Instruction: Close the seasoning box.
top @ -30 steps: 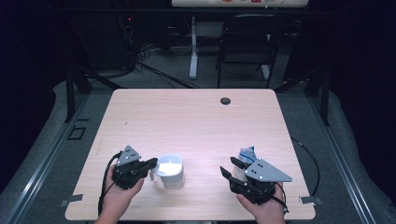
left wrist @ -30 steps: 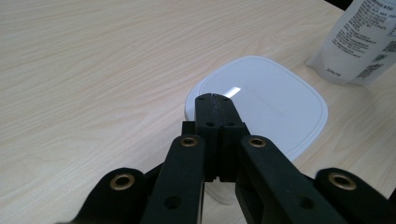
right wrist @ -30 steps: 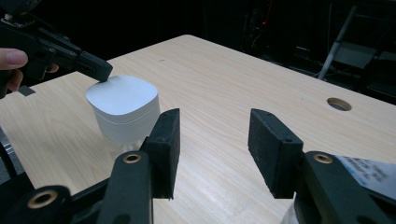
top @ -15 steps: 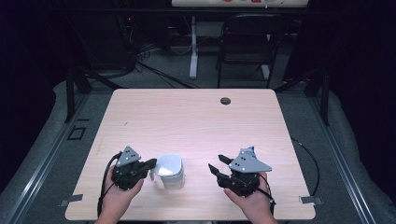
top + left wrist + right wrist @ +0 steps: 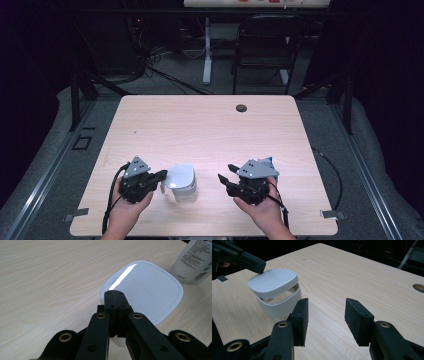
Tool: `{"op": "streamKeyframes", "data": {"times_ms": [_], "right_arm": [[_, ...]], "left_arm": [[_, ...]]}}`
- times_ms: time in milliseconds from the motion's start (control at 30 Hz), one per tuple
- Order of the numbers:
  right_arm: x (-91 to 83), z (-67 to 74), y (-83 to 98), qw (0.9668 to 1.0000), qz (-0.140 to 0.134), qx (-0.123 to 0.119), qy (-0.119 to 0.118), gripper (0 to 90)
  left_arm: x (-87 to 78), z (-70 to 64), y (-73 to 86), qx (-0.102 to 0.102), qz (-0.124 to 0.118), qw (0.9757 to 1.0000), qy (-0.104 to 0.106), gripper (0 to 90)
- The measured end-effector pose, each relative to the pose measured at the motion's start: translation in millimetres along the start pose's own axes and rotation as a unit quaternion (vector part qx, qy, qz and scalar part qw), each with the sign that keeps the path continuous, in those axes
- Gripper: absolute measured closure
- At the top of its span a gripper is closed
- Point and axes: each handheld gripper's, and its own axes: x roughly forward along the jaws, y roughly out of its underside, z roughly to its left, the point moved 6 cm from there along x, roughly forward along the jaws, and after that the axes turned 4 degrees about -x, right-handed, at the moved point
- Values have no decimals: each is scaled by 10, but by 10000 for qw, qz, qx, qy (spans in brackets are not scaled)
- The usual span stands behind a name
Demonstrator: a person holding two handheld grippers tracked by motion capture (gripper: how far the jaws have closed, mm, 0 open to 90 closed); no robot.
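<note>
A white rounded-square container [image 5: 182,183] stands near the table's front edge, and its lid [image 5: 273,282] sits tilted and ajar on it, with a gap under the near side. My left gripper [image 5: 162,175] is shut, its tips [image 5: 113,293] lying against the lid's [image 5: 147,290] edge; whether they pinch the rim I cannot tell. From the right gripper view the left gripper [image 5: 259,266] meets the lid's far left corner. My right gripper [image 5: 226,176] is to the right of the container, a short gap away. It is open [image 5: 327,315] with only bare table between its jaws.
A white pack with small printed text [image 5: 193,260] stands just beyond the container. Something bluish [image 5: 269,161] shows behind the right gripper. The wooden table [image 5: 210,130] has a dark round hole [image 5: 241,108] at its back right. A chair [image 5: 265,45] and cables are on the floor beyond.
My right gripper has moved left, closer to the container, and a little lower. The left gripper and the container have stayed where they were.
</note>
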Motion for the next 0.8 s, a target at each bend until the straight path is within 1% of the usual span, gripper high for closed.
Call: {"op": "streamKeyframes", "data": {"times_ms": [67, 167, 200, 267, 300, 500, 533, 633, 667, 800], "right_arm": [[52, 6, 1, 10000, 29, -7, -26, 540], [88, 15, 6, 10000, 67, -20, -48, 540], [131, 26, 12, 9999, 102, -39, -66, 540], [147, 31, 14, 9999, 112, -44, -84, 540], [191, 42, 17, 9998, 148, -61, -104, 540], [295, 66, 4, 9996, 215, -118, -160, 540], [340, 86, -4, 9995, 237, -133, -184, 540], [382, 109, -6, 9992, 281, -170, -209, 539], [436, 144, -2, 9990, 307, -193, -243, 539], [498, 187, 7, 9987, 359, -226, -294, 539]], "left_arm": [[-2, -3, -2, 8, 35, 10000, -13, 900], [0, -6, -2, 20, 14, 10000, -27, 900], [0, -6, 1, -5, -8, 10000, -36, 900], [-3, -3, 3, -6, -2, 10000, -30, 900], [-6, 2, 7, -21, 1, 10000, 6, 900], [-14, 18, 12, -32, 19, 10000, 2, 900], [-13, 18, 14, -45, 5, 10000, -6, 900], [-10, 20, 12, -34, -1, 10000, -6, 900], [-9, 18, 11, -43, -5, 10000, -5, 900], [-9, 20, 12, -29, -11, 10000, -10, 900]]}}
